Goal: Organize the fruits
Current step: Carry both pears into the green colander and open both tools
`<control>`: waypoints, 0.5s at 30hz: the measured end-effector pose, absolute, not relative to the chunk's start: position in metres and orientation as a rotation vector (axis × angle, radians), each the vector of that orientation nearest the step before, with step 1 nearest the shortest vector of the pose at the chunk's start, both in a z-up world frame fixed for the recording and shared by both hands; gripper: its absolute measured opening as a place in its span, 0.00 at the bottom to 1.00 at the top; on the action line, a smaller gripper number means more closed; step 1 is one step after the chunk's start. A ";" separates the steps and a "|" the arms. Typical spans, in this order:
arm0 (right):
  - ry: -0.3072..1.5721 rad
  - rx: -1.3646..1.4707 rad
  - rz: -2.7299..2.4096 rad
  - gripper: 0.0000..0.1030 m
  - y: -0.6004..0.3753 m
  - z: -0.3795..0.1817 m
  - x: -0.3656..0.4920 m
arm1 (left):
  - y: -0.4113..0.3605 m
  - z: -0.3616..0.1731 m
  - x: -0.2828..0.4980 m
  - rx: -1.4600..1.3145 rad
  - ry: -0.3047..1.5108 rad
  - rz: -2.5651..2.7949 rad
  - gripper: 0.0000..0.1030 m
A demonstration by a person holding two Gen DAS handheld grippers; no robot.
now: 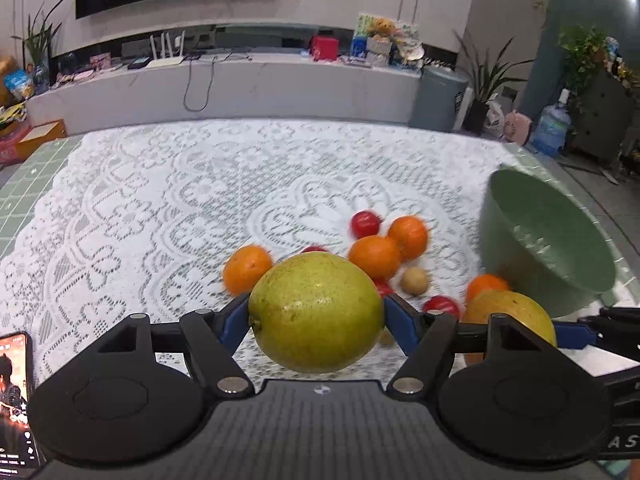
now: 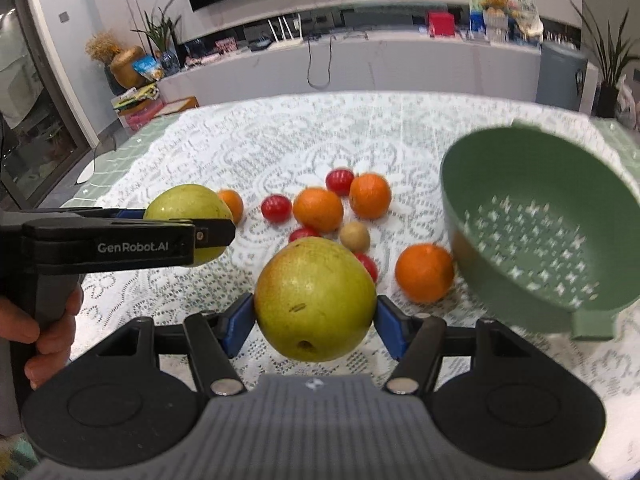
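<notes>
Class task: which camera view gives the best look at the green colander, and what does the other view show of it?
The right wrist view is best: the green colander shows its full rim, perforated inside and a small tab on its rim. The left wrist view catches the colander at the right edge, smaller and blurred, its lower part hidden behind the hand-held gripper.

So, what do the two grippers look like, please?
Both are black plastic. The right gripper has blue pads on its fingers, two round discs at the base and a ribbed grey body. The left gripper is built the same way; seen from the side it bears white "GenRobot.AI" lettering. A bare hand holds its handle.
</notes>
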State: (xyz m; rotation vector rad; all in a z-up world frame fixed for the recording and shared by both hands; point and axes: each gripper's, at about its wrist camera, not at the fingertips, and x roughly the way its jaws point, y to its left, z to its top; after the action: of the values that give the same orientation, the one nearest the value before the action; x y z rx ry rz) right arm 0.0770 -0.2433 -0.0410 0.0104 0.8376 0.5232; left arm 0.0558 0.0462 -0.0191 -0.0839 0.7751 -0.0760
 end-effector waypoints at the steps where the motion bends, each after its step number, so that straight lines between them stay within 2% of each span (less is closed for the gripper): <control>1: 0.825 0.007 0.524 0.60 -0.247 -0.036 0.075 | 0.044 -0.015 0.055 -0.084 0.770 -0.084 0.79; 15: 0.741 -0.084 0.443 0.60 -0.316 0.004 0.088 | -0.016 0.022 0.059 -0.068 0.745 -0.267 0.79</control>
State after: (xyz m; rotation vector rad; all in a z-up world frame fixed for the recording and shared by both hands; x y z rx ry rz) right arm 0.0881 -0.3161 0.0040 -0.0841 0.7414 0.4430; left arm 0.0591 -0.0156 0.0225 -0.0684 0.7453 -0.2672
